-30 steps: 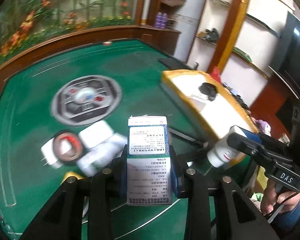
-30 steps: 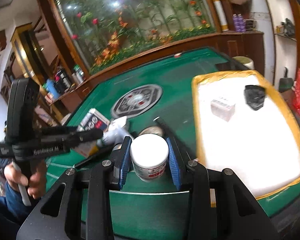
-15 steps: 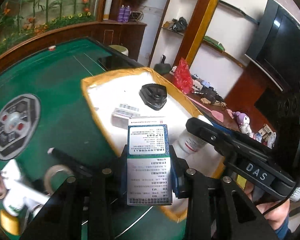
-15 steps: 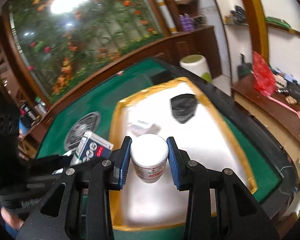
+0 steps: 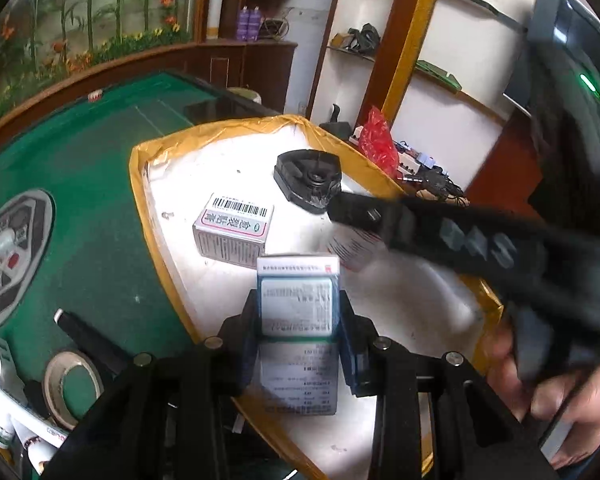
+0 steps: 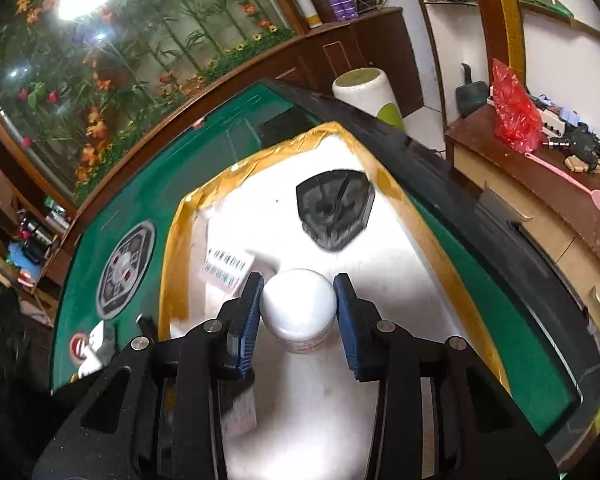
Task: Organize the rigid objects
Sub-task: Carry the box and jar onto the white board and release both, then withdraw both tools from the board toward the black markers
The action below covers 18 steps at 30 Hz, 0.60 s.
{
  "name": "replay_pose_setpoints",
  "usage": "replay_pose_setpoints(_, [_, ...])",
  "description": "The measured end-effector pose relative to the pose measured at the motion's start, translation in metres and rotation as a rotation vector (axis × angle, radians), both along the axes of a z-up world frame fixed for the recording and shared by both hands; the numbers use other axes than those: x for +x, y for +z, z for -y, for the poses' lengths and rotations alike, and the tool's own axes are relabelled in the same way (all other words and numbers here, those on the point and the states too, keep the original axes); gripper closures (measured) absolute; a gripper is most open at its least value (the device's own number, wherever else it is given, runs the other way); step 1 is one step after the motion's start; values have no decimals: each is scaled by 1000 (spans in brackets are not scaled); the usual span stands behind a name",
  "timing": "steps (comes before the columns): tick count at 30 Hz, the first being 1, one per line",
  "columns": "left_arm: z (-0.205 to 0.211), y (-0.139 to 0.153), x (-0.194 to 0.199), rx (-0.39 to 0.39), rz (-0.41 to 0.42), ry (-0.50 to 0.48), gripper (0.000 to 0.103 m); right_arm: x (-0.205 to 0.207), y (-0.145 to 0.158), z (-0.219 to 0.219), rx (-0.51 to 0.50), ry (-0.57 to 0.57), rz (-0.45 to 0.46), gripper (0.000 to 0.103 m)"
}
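1. The left gripper (image 5: 299, 320) is closed on a blue-and-white medicine box (image 5: 298, 308), which is clamped upright between the two pads. The box is held above the near part of the white tray (image 5: 404, 304), inside its yellow-taped rim.

2. The right gripper (image 6: 298, 308) is closed on a white bottle (image 6: 299, 308), gripped at the cap and shoulder. The bottle is held over the middle of the same tray, and contact with the tray floor cannot be confirmed.

3. Already lying in the tray are a second medicine box (image 5: 232, 232) with a barcode, on its side, and a black holder (image 5: 308, 178) toward the far end.

4. Step in hand, as judged: both items are to be set down in the tray. Each should be lowered until its base is borne by the tray floor before the pads are parted, so that neither is dropped or tipped.

5. A free patch should be chosen for each. The held box is near the barcoded box, and the two tools are close together, so a collision is possible.

6. Pose: both tools are pitched downward toward the tray. In the left view the right tool crosses the frame, blurred, with the person's hand (image 5: 556, 392) on its grip.

7. A roll of tape (image 5: 74, 388) and other items remain on the green table (image 5: 96, 184), so the task is judged unfinished.
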<state>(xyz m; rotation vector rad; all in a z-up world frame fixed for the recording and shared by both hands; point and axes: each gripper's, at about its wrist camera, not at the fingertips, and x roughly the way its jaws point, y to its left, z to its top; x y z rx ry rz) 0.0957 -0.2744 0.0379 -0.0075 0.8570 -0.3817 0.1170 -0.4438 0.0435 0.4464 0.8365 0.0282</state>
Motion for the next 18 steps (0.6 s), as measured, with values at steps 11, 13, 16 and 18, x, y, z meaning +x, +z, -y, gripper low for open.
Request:
replay_pose_setpoints(11, [3, 9, -20, 10, 131, 10, 31, 0, 13, 13, -58, -88, 108, 47])
replay_pose_setpoints(13, [3, 10, -21, 9, 141, 17, 31, -8, 19, 15, -58, -99, 133, 47])
replay_pose_setpoints(16, [2, 11, -22, 6, 143, 28, 31, -26, 32, 11, -81, -101, 188, 46])
replay_pose_setpoints(18, [0, 14, -23, 5, 148, 38, 31, -41, 41, 2, -122, -97, 224, 46])
